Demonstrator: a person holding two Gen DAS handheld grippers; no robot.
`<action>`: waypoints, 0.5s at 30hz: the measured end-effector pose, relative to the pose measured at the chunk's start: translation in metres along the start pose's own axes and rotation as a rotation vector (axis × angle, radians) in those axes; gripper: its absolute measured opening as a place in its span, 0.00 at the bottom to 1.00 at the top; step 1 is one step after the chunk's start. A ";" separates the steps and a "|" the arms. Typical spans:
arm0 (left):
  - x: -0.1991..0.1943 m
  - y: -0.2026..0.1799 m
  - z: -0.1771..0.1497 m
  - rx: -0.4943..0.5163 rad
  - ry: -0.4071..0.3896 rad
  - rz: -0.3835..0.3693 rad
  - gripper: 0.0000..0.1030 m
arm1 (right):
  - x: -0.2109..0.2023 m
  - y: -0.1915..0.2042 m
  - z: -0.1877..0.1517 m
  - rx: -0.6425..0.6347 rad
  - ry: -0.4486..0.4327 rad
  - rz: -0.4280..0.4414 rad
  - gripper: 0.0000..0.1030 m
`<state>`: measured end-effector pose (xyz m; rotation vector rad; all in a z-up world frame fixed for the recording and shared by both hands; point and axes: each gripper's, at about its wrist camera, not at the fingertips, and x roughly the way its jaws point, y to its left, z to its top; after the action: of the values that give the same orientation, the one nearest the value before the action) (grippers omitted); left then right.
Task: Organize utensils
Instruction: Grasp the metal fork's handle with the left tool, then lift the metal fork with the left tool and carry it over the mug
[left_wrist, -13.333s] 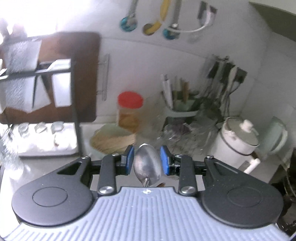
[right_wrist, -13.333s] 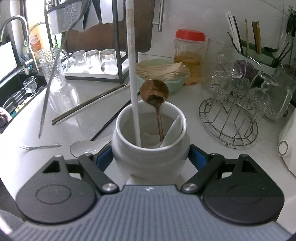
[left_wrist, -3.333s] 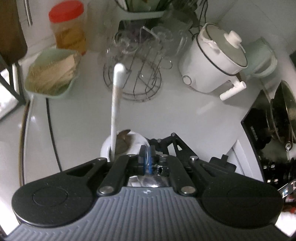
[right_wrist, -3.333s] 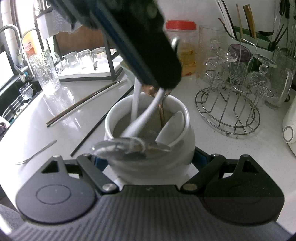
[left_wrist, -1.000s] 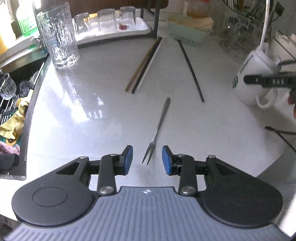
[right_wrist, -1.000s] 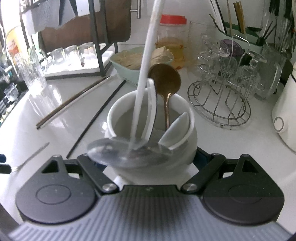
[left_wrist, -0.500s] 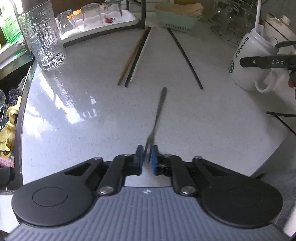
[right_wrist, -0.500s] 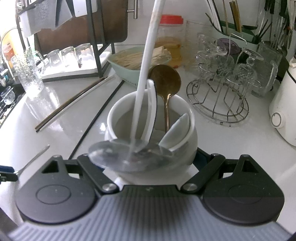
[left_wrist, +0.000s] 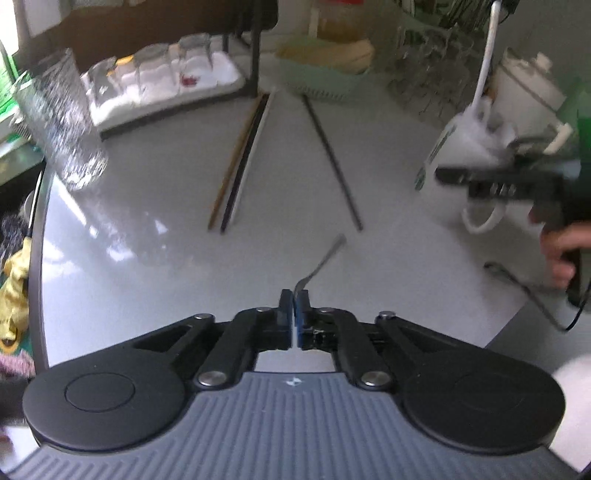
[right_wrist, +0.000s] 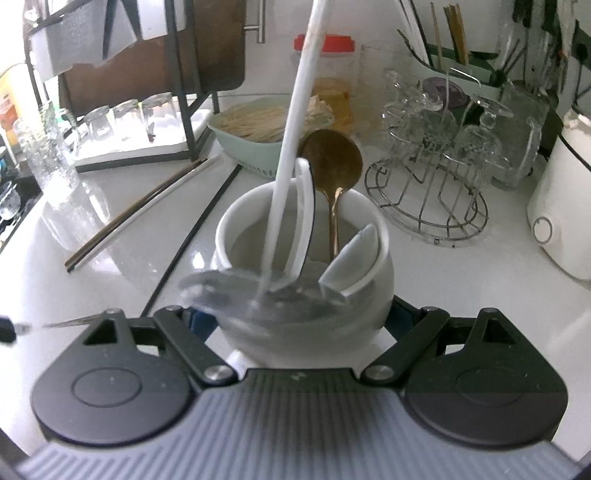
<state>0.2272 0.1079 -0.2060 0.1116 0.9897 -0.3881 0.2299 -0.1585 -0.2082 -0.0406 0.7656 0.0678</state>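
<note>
white mug (right_wrist: 314, 295) clamped by right gripper (right_wrist: 303, 314) (five utensils inside), one fork (left_wrist: 319, 264) pinched by shut left gripper (left_wrist: 294, 302)

No legible text — mug (left_wrist: 460, 147) logo blurred, unreadable.

Home kitchen: white counter (right_wrist: 424, 280) w/ glasses on a drying rack (right_wrist: 122, 122), wire glass stand (right_wrist: 428, 192), rice cooker (right_wrist: 565, 206), chopsticks (left_wrist: 240, 158).
</note>
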 end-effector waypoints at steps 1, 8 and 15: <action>0.000 -0.002 0.006 0.003 -0.001 -0.006 0.01 | 0.000 -0.001 0.000 -0.003 0.000 0.004 0.89; 0.009 -0.022 0.036 0.017 0.003 0.027 0.01 | -0.001 -0.003 0.000 -0.003 -0.004 0.021 0.89; 0.007 -0.050 0.067 0.082 0.004 0.048 0.01 | -0.001 -0.004 -0.001 -0.031 -0.008 0.043 0.89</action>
<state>0.2650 0.0424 -0.1707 0.2099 0.9734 -0.3840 0.2289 -0.1622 -0.2077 -0.0531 0.7571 0.1209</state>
